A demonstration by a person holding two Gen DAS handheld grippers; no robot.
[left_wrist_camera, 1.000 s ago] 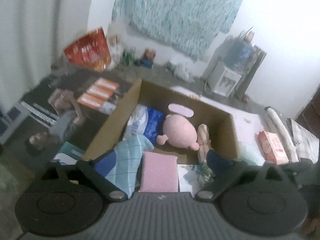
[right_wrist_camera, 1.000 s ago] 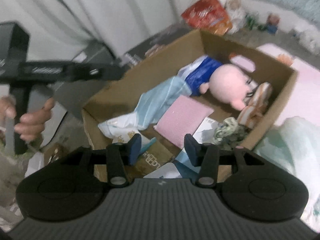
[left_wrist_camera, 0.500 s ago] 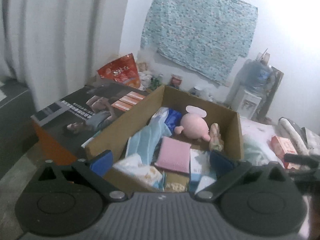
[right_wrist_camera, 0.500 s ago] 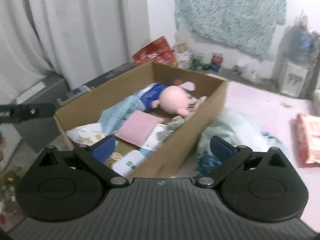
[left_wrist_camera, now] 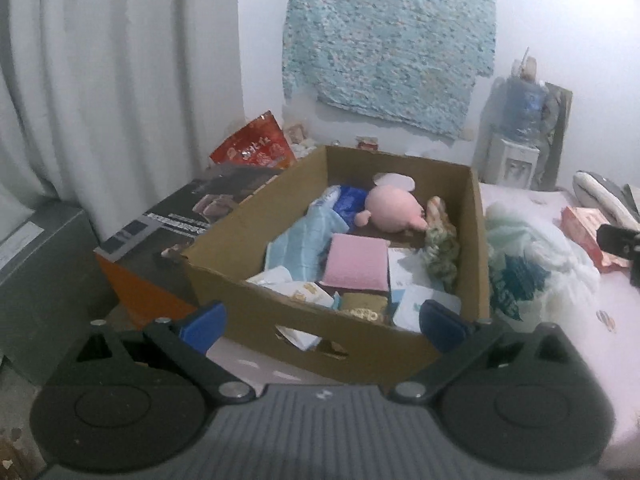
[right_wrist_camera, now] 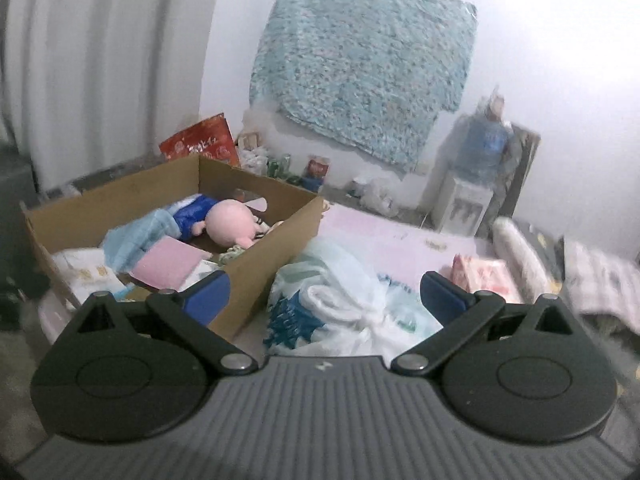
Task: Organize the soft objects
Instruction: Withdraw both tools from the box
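A brown cardboard box sits on a pink mat. Inside lie a pink plush doll, a light blue cloth, a pink sponge pad, a greenish knitted piece and paper packs. My left gripper stands open in front of the box's near wall, nothing between its fingers. My right gripper is open and empty, hanging over a white plastic bag with teal print beside the box's right wall.
A pink tissue pack lies on the mat at the right. A dark printed carton stands left of the box, a red snack bag behind it. A water dispenser and rolled bedding stand along the far wall.
Both grippers have drawn back from above the box. The right one opened wide and swung right, over the plastic bag. The left one now faces the box's front wall.
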